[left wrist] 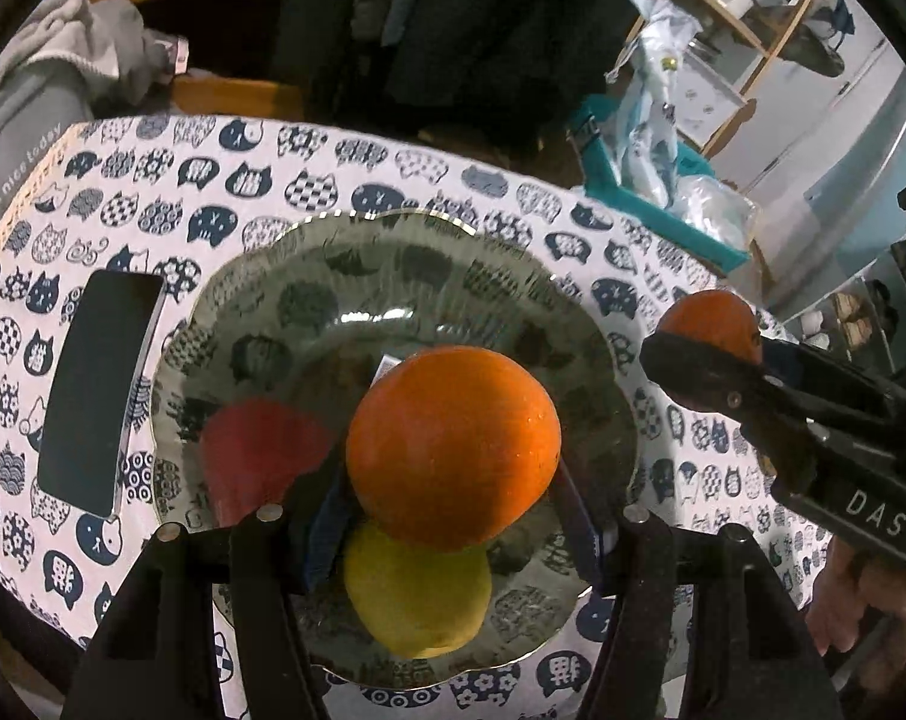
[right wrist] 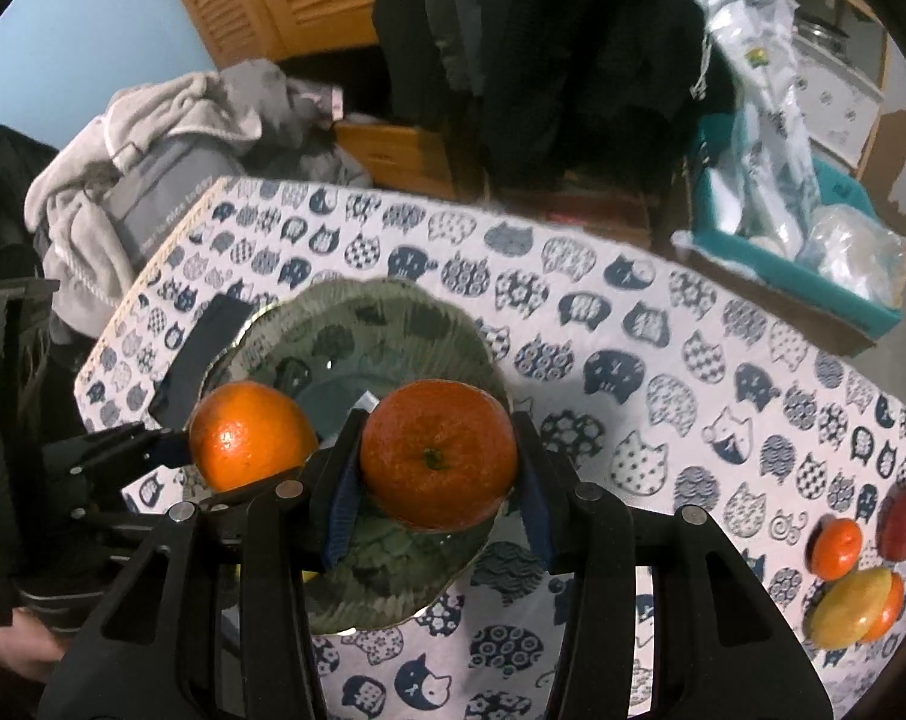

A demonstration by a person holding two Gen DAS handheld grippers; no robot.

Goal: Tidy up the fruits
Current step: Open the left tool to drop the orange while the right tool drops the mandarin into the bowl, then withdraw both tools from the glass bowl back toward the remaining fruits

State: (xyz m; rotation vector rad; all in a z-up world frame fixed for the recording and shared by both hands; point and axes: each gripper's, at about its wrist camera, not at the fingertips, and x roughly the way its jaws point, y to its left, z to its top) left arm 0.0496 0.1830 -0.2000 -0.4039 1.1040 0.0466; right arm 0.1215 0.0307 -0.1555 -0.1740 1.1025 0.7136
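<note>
1. Left tool (left wrist: pixel 453 516) is clamped on an orange (left wrist: pixel 453 444), hanging right above the glass plate (left wrist: pixel 393 252), over a lemon (left wrist: pixel 417 594) and red fruit (left wrist: pixel 255 456).
2. Right tool (right wrist: pixel 438 480) grips a mandarin (right wrist: pixel 440 453) over the plate's right rim, so left looks nearer to dropping.
3. Loose fruit (right wrist: pixel 855 576) waits farther right on the surface (right wrist: pixel 663 360).

Both fisheye views are bending straight lines hard toward dark, vignetted corners, and the room behind is sitting dim and soft at the top of each frame. Light is falling from above, putting small glints on the oranges (right wrist: pixel 438 453) and a bright streak of glare in the glass bowl (left wrist: pixel 357 317). The tablecloth (right wrist: pixel 681 372) is smearing with slight blur toward the edges.
</note>
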